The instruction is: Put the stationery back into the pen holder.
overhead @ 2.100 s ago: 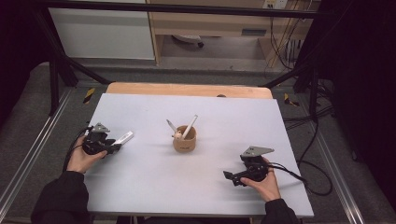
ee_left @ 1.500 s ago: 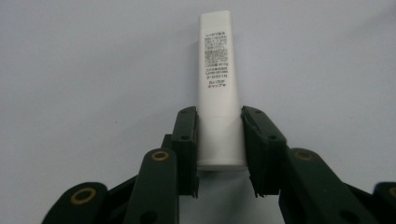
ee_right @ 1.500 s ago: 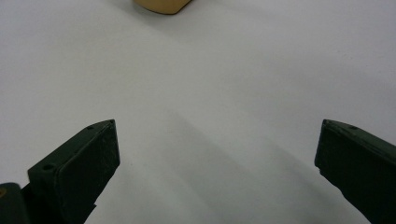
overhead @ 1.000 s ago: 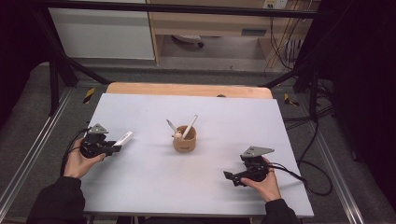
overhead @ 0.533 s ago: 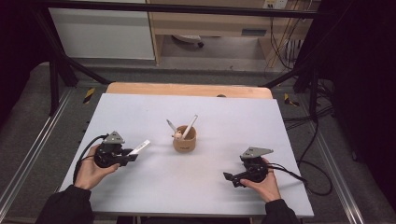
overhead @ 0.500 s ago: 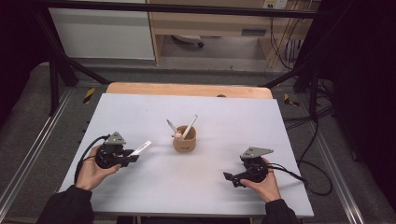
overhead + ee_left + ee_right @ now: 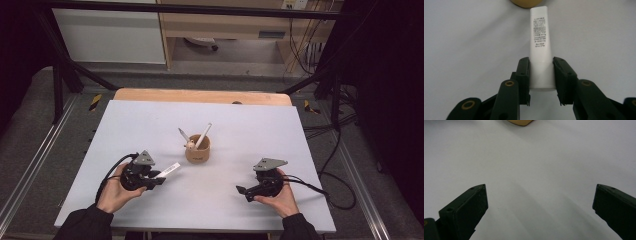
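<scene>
Left gripper view: the left gripper (image 7: 541, 75) has its jaws clamped on the cap end of a white tube (image 7: 541, 47), which points at the tan cup (image 7: 197, 151) just ahead. The cup already holds two leaning tubes, so the risk, I'd say, is the carried tube knocking them or tipping the light cup. Held by one end, it could also pivot. Over on the table (image 7: 300, 135), the right gripper (image 7: 540, 202) rests wide open, empty.
</scene>
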`<action>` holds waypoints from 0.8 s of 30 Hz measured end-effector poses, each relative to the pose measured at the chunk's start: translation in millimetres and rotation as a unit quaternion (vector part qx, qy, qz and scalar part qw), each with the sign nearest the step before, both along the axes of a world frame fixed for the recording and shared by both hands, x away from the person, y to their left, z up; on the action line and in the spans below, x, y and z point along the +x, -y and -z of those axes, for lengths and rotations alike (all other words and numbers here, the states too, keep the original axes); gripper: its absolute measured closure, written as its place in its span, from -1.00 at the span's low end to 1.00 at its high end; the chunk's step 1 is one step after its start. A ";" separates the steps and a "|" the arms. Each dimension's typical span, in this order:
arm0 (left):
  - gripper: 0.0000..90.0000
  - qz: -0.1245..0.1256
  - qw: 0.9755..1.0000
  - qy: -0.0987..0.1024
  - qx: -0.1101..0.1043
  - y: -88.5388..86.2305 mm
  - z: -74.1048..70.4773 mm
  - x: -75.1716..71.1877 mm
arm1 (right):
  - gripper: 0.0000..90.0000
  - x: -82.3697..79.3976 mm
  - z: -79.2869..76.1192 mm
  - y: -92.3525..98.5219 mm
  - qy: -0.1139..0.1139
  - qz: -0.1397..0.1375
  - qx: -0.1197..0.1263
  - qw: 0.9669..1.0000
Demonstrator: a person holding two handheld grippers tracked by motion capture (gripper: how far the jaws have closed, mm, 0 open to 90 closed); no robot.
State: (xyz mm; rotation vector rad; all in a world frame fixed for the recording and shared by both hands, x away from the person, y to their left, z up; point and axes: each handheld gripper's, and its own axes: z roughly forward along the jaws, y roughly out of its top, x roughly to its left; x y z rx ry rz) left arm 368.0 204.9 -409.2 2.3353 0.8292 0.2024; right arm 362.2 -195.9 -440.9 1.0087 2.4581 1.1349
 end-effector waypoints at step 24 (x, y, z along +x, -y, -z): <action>0.49 0.072 0.997 -0.012 0.028 65.5 -19.0 -3.6 | -0.95 -8.8 -19.3 -64.7 0.056 -0.113 -0.095 0.987</action>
